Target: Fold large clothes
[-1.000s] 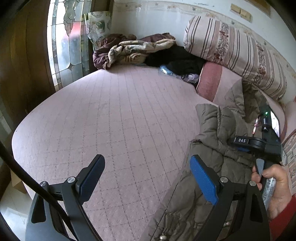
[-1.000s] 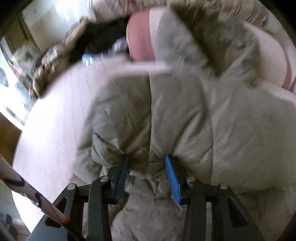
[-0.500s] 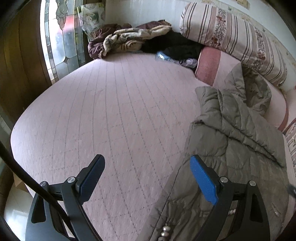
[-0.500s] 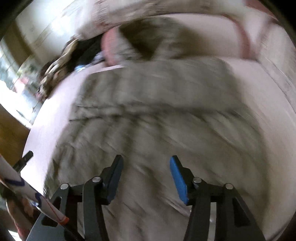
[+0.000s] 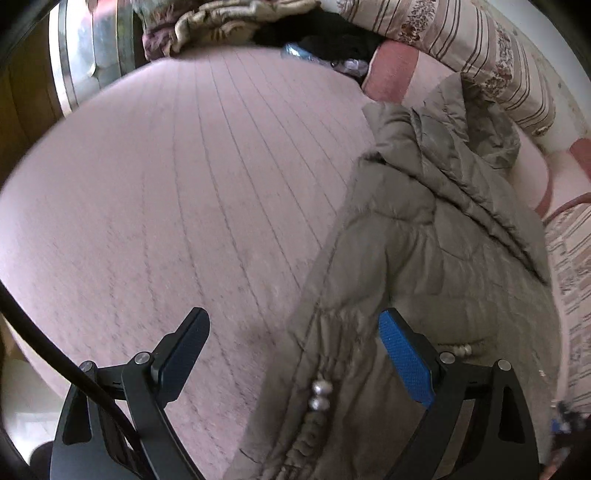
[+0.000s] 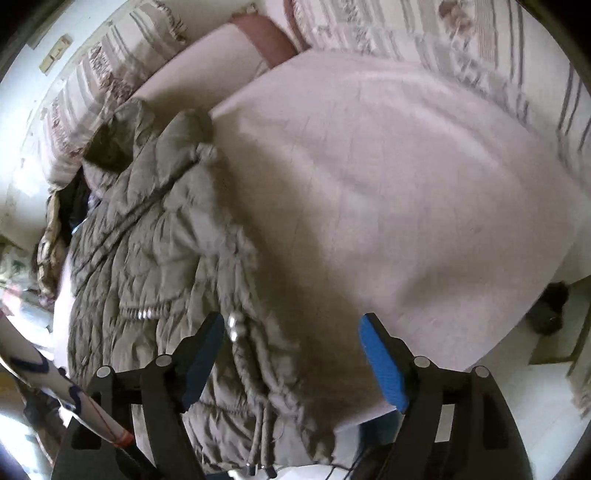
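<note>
An olive quilted puffer jacket (image 5: 424, 258) lies lengthwise on the pink bed, hood toward the pillows, hem with silver cord beads near me. My left gripper (image 5: 295, 354) is open and empty, hovering over the jacket's left hem edge. In the right wrist view the jacket (image 6: 155, 251) fills the left side, folded in on itself. My right gripper (image 6: 295, 358) is open and empty above the jacket's right hem edge and the bare bedspread.
The pink quilted bedspread (image 5: 166, 192) spreads to the left. Striped pillows (image 5: 480, 48) line the head of the bed. A heap of other clothes (image 5: 229, 22) lies at the far corner by a stained-glass window. The bed's edge and the floor (image 6: 535, 387) show at right.
My right gripper let go of the jacket, opened wide and pulled back toward the hem. The left gripper moved forward and lower over the jacket's hem edge.
</note>
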`<state>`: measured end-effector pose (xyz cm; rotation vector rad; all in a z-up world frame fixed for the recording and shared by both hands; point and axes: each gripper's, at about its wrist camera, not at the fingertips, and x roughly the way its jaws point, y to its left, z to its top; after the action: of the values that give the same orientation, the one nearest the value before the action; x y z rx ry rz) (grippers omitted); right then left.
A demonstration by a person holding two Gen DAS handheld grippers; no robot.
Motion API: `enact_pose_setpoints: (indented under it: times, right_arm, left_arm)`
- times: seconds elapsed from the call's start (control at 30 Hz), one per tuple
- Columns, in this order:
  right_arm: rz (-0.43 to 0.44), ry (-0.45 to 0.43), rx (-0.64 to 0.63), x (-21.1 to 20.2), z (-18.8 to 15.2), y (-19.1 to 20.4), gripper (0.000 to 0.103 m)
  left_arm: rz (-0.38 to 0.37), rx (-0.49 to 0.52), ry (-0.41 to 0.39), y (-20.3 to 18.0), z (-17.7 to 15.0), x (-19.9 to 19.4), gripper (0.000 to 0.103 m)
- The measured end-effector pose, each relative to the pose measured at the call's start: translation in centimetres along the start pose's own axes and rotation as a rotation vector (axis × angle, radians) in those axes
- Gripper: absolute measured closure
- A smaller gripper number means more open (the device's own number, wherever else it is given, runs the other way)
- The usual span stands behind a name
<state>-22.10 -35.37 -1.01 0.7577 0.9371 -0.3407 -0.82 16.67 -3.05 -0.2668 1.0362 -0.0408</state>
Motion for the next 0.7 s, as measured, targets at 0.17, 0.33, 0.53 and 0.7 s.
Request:
enact_pose_setpoints:
  times: [0.17, 0.33, 0.53, 0.7]
  right_arm:
    - [0.059, 0.084, -0.064, 2.3, -2.0, 2.2, 0.024]
    - [0.001, 0.059, -0.043, 1.6, -2.2, 1.8, 0.072]
    - [-0.003, -0.025, 0.000, -1.2, -2.9, 0.8, 0.062]
    - [0.000, -0.144, -0.055, -7.0, -4.6, 2.4, 0.060]
  left_arm:
    - [-0.130, -0.033, 0.104, -0.1, -1.6, 1.6, 0.012]
    - [-0.073, 0.092, 0.110, -2.9, -3.9, 0.9, 0.044]
    - [-0.010, 0.070, 0.060, -2.2, -4.1, -3.8, 0.047]
    - [0.028, 0.136, -0.089, -2.7, -4.0, -12.8, 0.043]
